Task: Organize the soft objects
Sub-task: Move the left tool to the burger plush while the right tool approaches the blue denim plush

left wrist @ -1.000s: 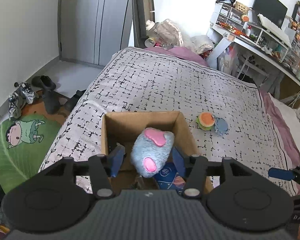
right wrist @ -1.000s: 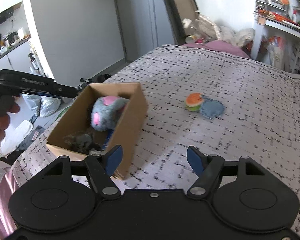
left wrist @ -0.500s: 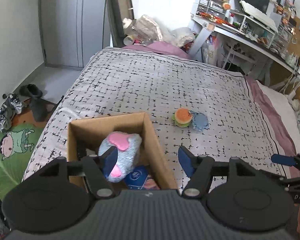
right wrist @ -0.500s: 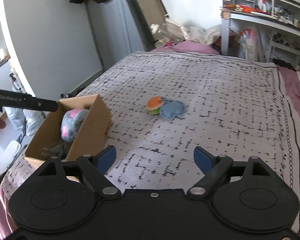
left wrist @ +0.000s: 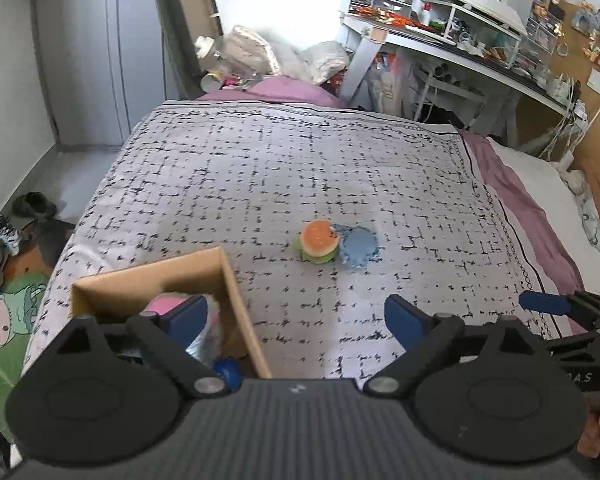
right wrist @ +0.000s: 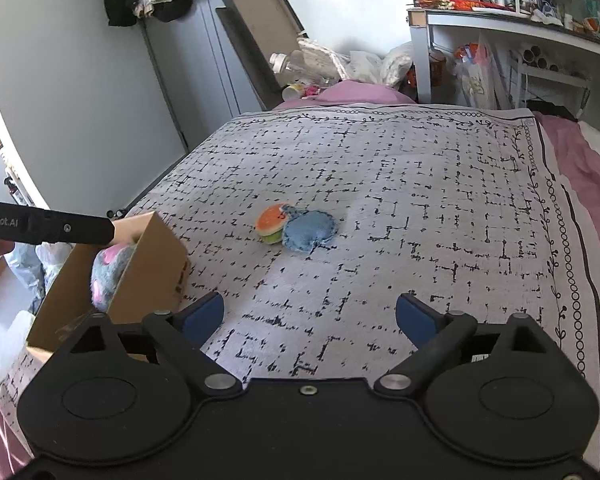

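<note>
A cardboard box stands at the bed's near left corner; it also shows in the right wrist view. A grey plush with pink patches lies inside it, partly hidden behind my left finger in the left wrist view. A plush burger and a blue soft pad lie touching on the bedspread; the right wrist view shows the burger and the pad too. My left gripper is open and empty beside the box. My right gripper is open and empty, short of the burger.
A cluttered desk stands beyond the bed at the right. Bags and bottles pile up at the bed's far end. Shoes and a green cartoon mat lie on the floor to the left.
My left gripper let go of the grey plush, which now lies in the box, and swung right off the box. My right gripper moved toward the burger and blue pad.
</note>
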